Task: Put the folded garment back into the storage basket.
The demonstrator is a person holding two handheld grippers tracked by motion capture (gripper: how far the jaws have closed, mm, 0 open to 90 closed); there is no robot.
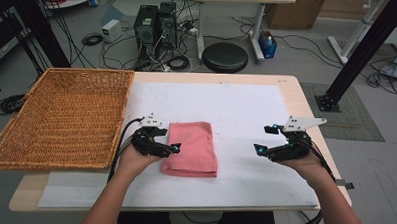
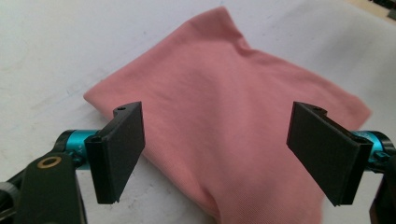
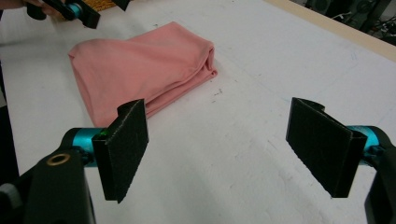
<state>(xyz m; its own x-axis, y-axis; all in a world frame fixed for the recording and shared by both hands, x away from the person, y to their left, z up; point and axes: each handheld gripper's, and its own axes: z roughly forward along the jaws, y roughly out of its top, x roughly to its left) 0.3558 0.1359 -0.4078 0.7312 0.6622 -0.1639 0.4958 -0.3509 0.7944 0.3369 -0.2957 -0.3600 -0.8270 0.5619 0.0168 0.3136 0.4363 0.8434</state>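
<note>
Holding a gripper in each hand, you work over a wooden table (image 1: pixel 297 95) covered by a white sheet (image 1: pixel 246 113). A folded pink cloth (image 1: pixel 192 148) lies flat on the sheet, slightly left of the table's middle and toward the near side. Your left gripper (image 1: pixel 171 140) sits at the cloth's left edge, its tips just over that edge; in the left gripper view the jaws of this gripper (image 2: pixel 215 156) stand wide apart, with the pink cloth (image 2: pixel 233 126) spread between and beyond them, and nothing is clamped. Whether the pads touch the fabric cannot be told. Your right gripper (image 1: pixel 265 139) rests well to the right of the cloth, over bare sheet, pointing left toward it. In the right gripper view the jaws of this gripper (image 3: pixel 217 154) are likewise spread wide and empty, with bare white sheet (image 3: pixel 261 93) between them; the cloth (image 3: pixel 144 65) lies farther off, its folded layers visible along one edge, and the left gripper (image 3: pixel 100 11) appears at its far corner. A wicker basket (image 1: pixel 15 130) stands on the left end of the table, just beside the sheet and apart from the cloth. Beyond the far edge, a round black stool (image 1: pixel 225 57) and computer towers (image 1: pixel 156 24) stand on the floor among cables.
</note>
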